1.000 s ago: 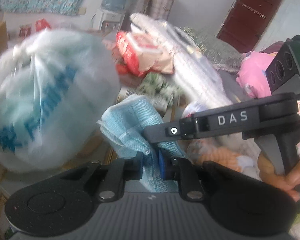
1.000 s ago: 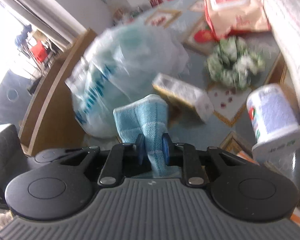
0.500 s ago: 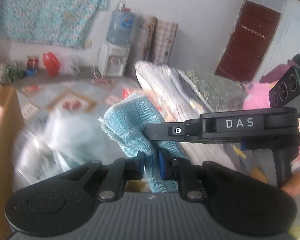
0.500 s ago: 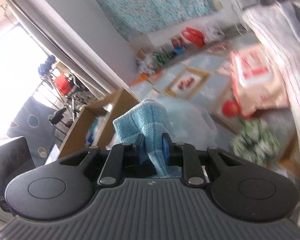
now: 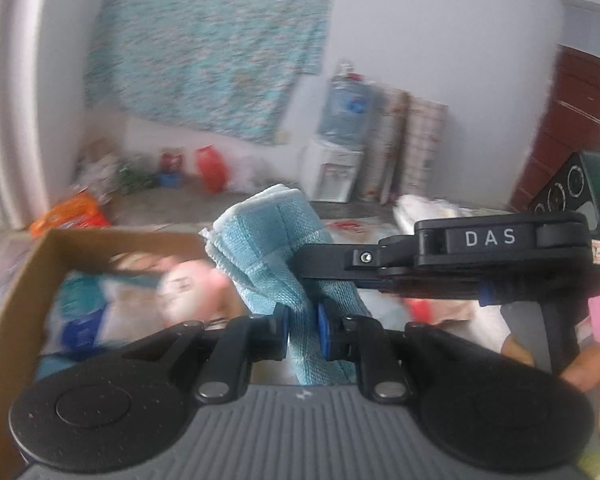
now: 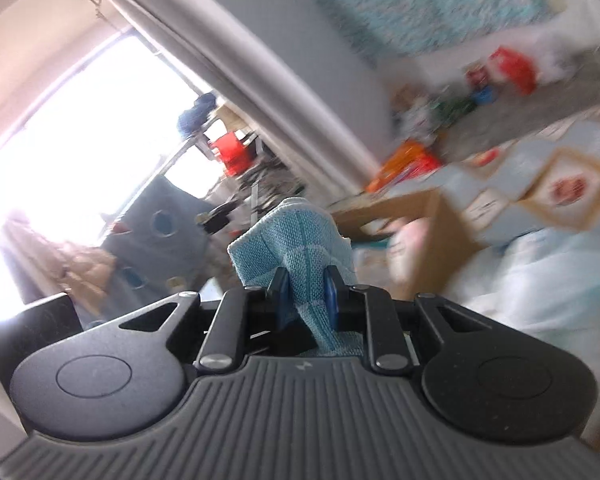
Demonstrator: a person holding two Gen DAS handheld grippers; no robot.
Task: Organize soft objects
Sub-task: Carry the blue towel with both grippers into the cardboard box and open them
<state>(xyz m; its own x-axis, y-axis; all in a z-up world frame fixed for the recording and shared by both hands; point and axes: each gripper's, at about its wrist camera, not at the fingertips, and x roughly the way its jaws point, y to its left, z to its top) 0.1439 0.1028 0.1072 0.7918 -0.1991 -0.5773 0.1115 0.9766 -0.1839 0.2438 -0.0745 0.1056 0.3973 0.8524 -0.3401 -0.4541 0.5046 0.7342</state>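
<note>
A lived-in room of a home: a water dispenser (image 5: 336,160) against the wall, a floral cloth (image 5: 204,48) hung above, a bright window (image 6: 80,140), and seemingly a patterned mat (image 6: 560,184).

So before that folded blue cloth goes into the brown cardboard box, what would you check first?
1. Left gripper shut on the folded light-blue woven cloth: ok.
2. Right gripper shut on the same cloth: ok.
3. Open brown cardboard box in view ahead: ok.
4. Free room inside the box, which already holds a pink plush toy and plastic packs: cannot tell, blurred.
5. Cloth folds staying together: ok at the visible top edge; lower part hidden.
</note>
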